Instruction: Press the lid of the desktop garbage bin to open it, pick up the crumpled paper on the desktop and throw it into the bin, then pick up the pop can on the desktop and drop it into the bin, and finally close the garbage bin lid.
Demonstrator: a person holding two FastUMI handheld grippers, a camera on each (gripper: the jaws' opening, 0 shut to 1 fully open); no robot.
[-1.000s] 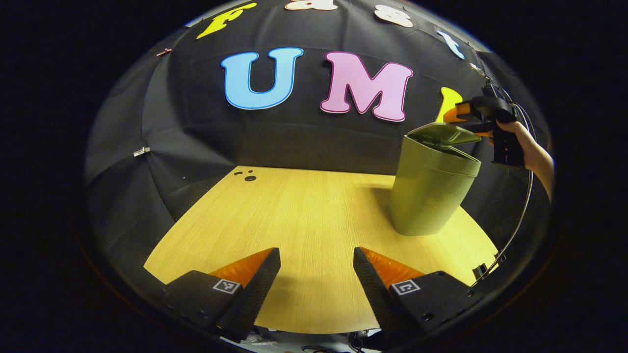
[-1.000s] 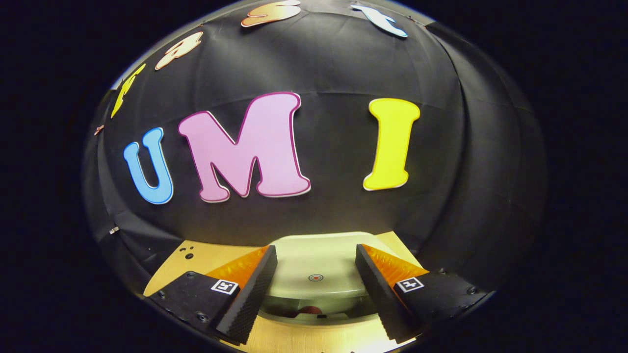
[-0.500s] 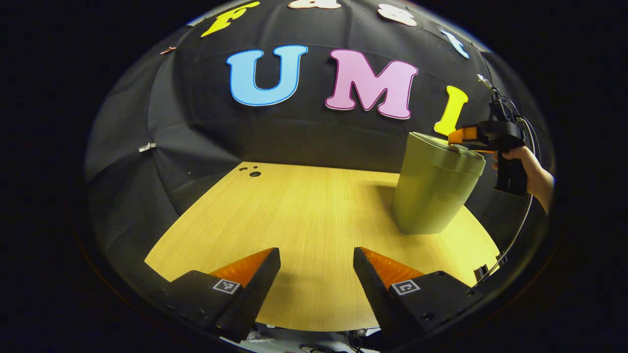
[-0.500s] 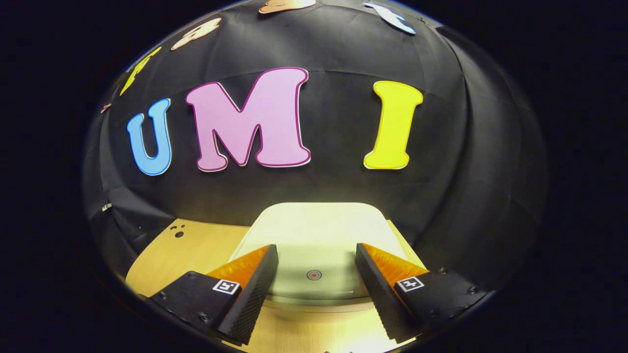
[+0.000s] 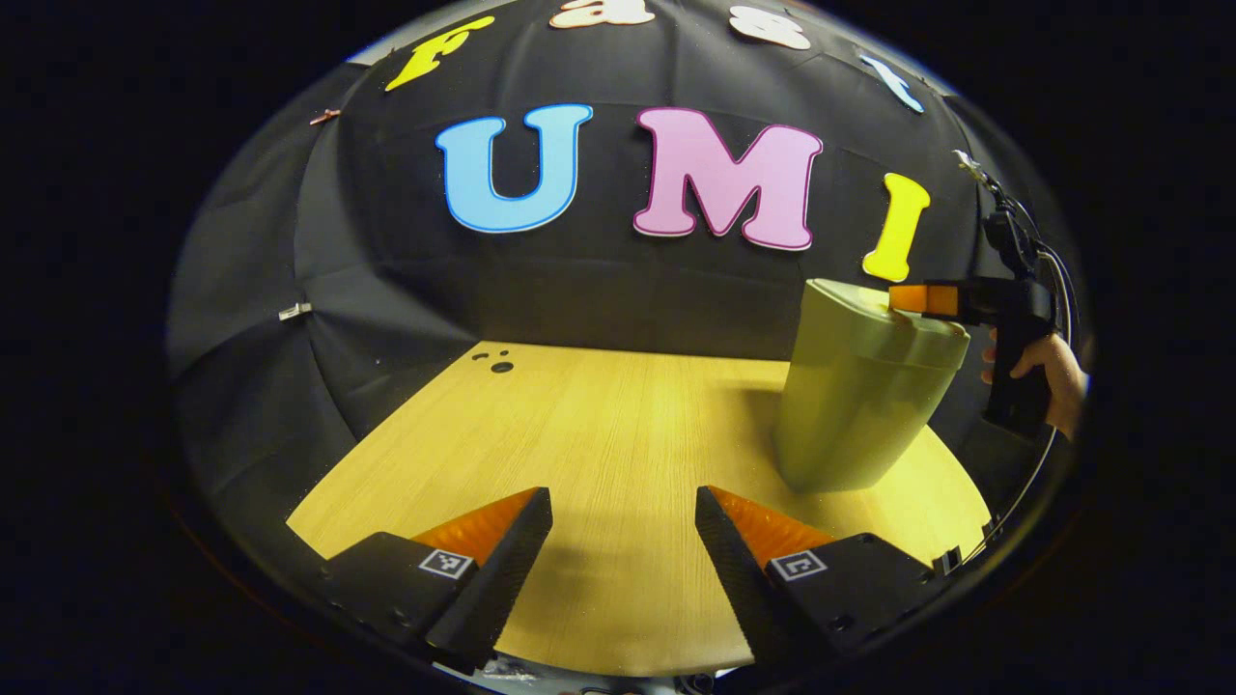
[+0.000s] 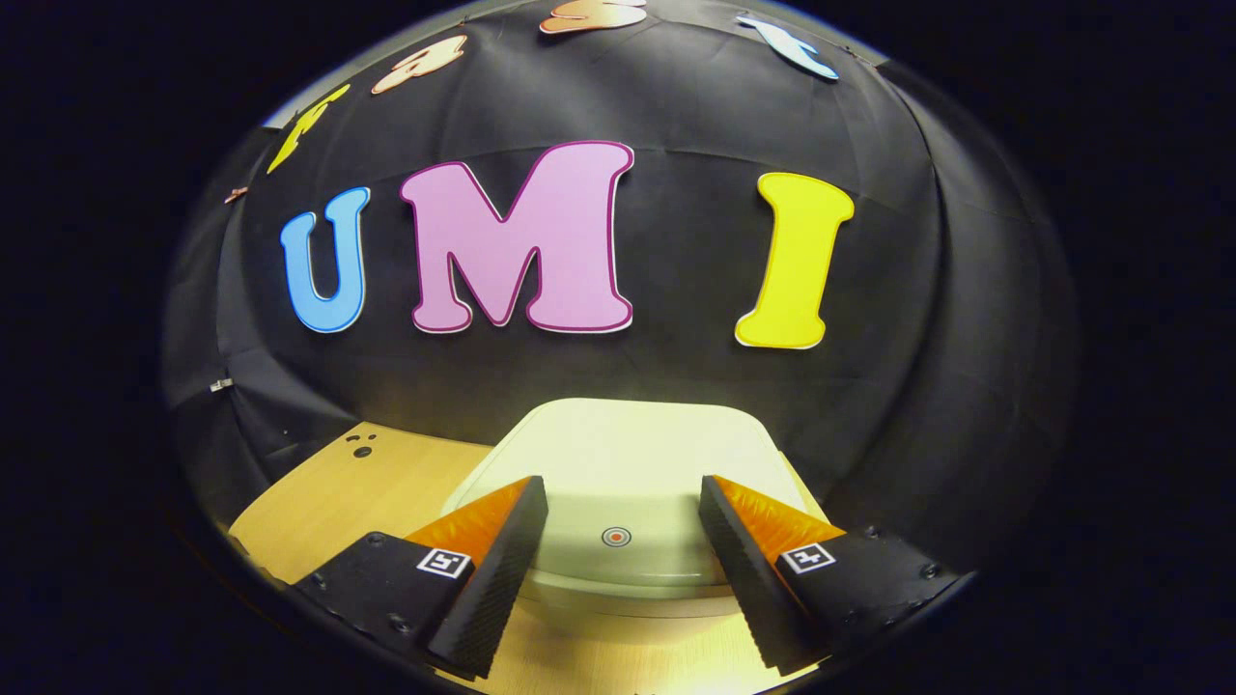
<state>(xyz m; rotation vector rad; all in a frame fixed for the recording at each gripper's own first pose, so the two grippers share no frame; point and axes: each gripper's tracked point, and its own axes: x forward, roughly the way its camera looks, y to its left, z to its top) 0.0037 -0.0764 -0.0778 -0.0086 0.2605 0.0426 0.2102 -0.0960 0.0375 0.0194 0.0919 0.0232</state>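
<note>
One bin (image 5: 859, 396), two claws (image 5: 623, 502)

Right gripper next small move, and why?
Probably lift the right gripper straight up off the pale green plastic bin lid. The lid sits flat on the olive-green tapered bin, jaws open over it, and bare wooden desktop suggests nothing left.

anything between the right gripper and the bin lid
Nothing visible. The right gripper sits right over the bin lid with its fingers apart, the lid's round mark showing between them. From the left gripper view its tips meet the top of the bin.
</note>
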